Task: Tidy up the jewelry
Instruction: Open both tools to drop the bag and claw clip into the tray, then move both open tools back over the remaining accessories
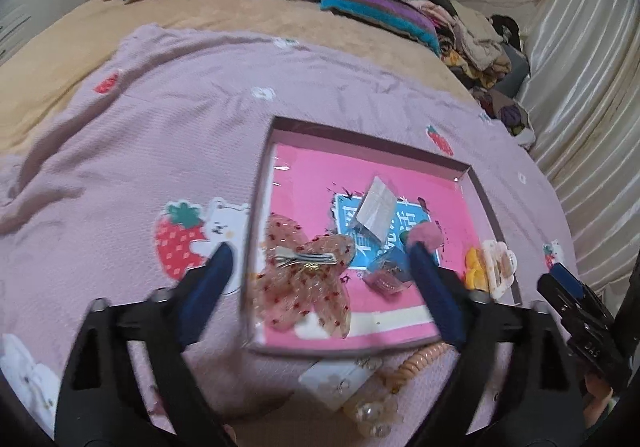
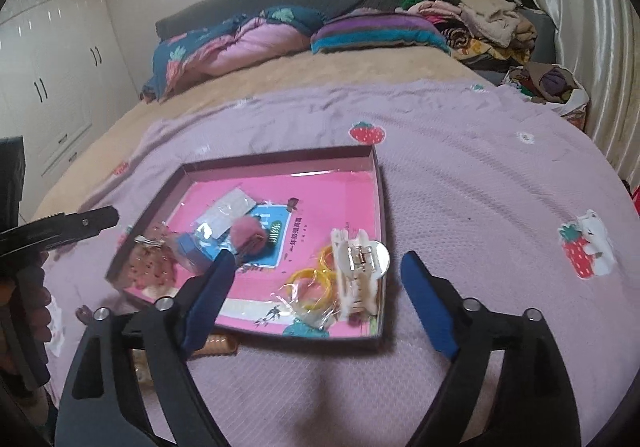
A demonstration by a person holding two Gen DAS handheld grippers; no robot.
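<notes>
- Jewelry left outside: a coil hair tie (image 1: 420,365) lies on the bed, just before the tray's (image 1: 276,183) near edge.
- My left fingers (image 1: 320,259) are nearer.
- Both left and right fingers (image 2: 318,265) are wide open, holding nothing.

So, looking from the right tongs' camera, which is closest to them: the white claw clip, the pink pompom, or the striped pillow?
From the right tongs, open and empty:
1. White claw clip, right between the tips, in the tray's near right corner.
2. Pink pompom, further left, mid-tray.
3. Striped pillow, far back on the bed.
</notes>
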